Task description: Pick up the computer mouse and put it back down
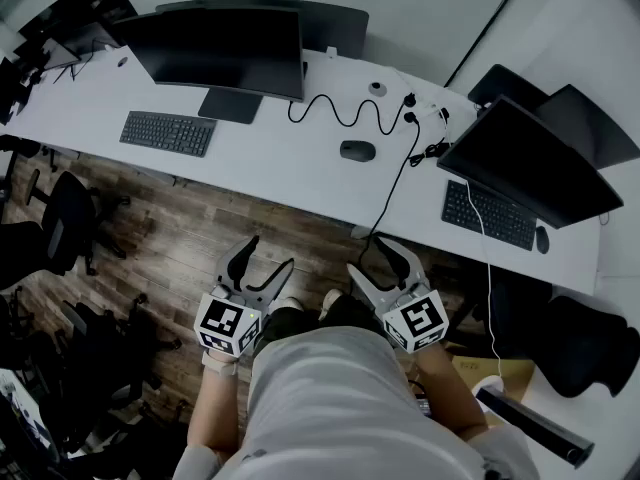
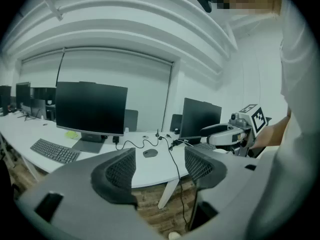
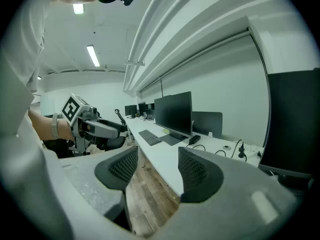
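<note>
The dark computer mouse [image 1: 357, 150] lies on the long white desk [image 1: 280, 168], to the right of the middle monitor; it also shows small and far off as the mouse [image 2: 150, 153] between the left jaws. Both grippers are held low in front of the person, over the wooden floor and well short of the desk. My left gripper [image 1: 264, 260] is open and holds nothing, its jaws standing apart [image 2: 159, 166]. My right gripper [image 1: 380, 258] is also open and empty [image 3: 157, 169]. The mouse does not show in the right gripper view.
A black cable [image 1: 395, 183] runs from a socket past the mouse and off the desk edge. Monitors [image 1: 222, 50] and keyboards [image 1: 167, 132] stand on the desk; a second keyboard [image 1: 488, 215] lies to the right. Office chairs [image 1: 60, 218] crowd the floor on the left.
</note>
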Demonstrator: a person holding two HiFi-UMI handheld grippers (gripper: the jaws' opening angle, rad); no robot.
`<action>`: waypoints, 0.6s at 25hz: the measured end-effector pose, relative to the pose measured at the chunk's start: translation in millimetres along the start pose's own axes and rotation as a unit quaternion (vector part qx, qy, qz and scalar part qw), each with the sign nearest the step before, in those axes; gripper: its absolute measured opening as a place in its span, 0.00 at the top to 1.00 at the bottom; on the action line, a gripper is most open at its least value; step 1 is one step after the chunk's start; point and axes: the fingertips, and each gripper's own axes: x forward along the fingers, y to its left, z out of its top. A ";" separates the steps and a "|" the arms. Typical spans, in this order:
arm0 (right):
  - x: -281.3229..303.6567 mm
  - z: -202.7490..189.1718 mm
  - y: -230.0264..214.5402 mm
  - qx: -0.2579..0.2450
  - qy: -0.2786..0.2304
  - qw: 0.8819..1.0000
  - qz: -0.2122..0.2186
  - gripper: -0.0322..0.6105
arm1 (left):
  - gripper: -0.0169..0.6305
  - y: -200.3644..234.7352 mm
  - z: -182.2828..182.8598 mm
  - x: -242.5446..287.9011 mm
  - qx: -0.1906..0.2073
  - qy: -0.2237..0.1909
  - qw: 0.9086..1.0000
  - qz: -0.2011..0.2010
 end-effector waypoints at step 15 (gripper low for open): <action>38.1 7.8 104.9 -0.056 0.037 0.997 0.026 0.55 | 0.50 42.3 -38.8 -101.2 -0.034 -0.013 0.999 0.011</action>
